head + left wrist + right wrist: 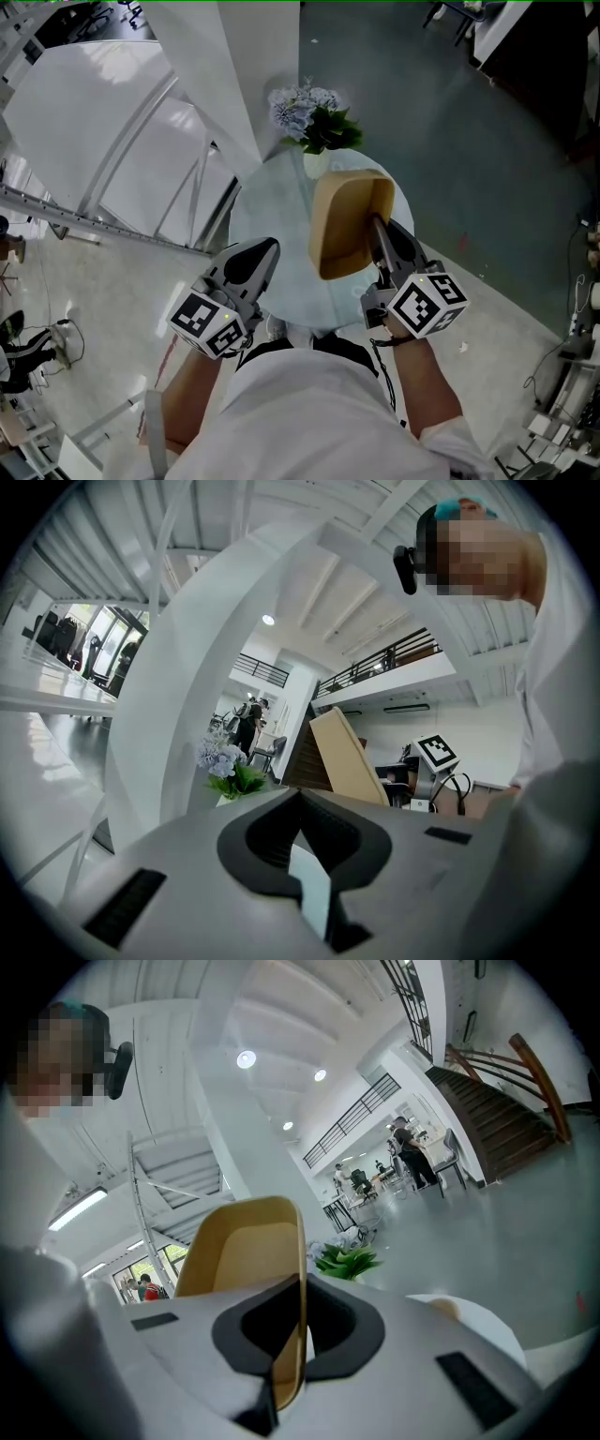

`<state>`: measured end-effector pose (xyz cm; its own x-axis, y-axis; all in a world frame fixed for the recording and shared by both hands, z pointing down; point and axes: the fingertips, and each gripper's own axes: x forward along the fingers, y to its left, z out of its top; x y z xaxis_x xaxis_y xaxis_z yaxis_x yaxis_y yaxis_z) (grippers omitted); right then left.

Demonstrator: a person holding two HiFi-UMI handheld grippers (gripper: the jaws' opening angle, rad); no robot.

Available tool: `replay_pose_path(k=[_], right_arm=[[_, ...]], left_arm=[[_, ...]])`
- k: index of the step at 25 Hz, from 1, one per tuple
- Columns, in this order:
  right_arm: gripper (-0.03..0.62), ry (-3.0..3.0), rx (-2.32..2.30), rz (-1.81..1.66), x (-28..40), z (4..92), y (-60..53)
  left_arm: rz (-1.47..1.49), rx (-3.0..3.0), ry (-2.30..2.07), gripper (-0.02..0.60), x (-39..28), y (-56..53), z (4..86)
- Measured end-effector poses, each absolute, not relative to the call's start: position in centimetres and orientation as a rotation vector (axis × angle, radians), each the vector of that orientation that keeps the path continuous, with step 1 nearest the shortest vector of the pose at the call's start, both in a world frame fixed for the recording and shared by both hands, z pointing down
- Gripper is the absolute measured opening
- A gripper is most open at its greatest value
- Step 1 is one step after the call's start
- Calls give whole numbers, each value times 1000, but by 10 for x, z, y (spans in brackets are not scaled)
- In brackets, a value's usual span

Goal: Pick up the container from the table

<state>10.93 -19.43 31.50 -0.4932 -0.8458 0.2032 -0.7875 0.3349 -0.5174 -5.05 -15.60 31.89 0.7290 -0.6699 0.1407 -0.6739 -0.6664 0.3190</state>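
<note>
The right gripper (376,228) was clenched on one side wall of the tan container (349,220). In the right gripper view that thin wall (298,1269) ran straight up between the two dark pads, with the rest of the container standing up and away ahead of the jaws and to their left. The container's long axis ran nearly along the line the gripper pointed. Its open side was turned toward the left gripper (265,248), so it hung tipped on edge rather than flat. It looked clear of the round glass table (267,202) below it, though no view showed the gap plainly. The left gripper had its jaws drawn together on nothing and sat beside the right one, well short of the container. From it the container (345,754) showed ahead and to the right as a slanted slab. The right hand was plainly the one doing the work, so any further lift probably turned on that single pinch at the rim, which might let the container swing. Beyond the container's far end stood a vase of pale flowers (311,114) at the far edge of the table, close enough to be struck by a forward push. A white pillar (246,70) rose ahead and to the left. Upward and back toward the person there seemed to be open room.
</note>
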Motion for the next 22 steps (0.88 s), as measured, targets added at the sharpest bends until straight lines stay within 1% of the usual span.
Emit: replay_pose_path(k=[22], right_arm=[[23, 2497, -1502, -895, 115, 326, -186]], left_arm=[[19, 2570, -1029, 20, -39, -146, 328]])
